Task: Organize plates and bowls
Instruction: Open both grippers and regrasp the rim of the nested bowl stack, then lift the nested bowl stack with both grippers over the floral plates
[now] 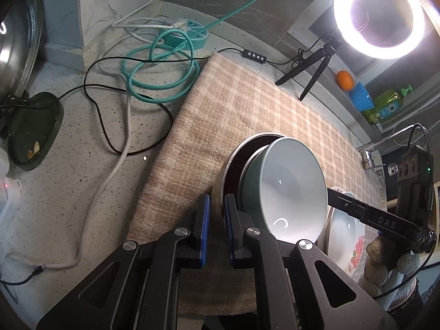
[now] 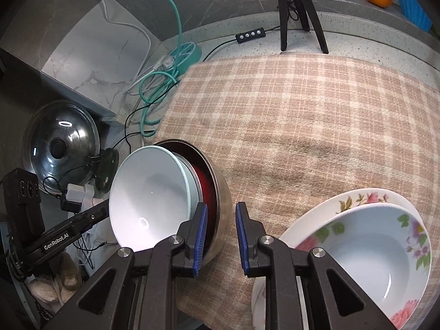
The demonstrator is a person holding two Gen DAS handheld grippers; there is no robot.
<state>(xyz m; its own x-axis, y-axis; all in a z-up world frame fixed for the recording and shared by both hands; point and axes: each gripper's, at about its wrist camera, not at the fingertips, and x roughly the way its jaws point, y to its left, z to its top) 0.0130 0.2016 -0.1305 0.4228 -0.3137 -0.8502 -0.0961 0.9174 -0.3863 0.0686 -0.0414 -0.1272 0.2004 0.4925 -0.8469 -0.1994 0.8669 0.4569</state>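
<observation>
My left tool (image 1: 217, 231) is clamped on the near rim of the steel bowl (image 1: 220, 176), which holds a teal bowl (image 1: 286, 187) tipped up inside it. My right tool (image 2: 220, 236) grips the same steel rim on the far side. Just right of it, floral bowls (image 2: 371, 247) sit stacked on the checked cloth (image 2: 302, 115) over the surface.

Lit brightly by a blown-out ring light (image 1: 379, 16), glaring off the teal bowl (image 1: 288, 189) below it. Sharp centrally; bowed, dark-cornered toward edges.
</observation>
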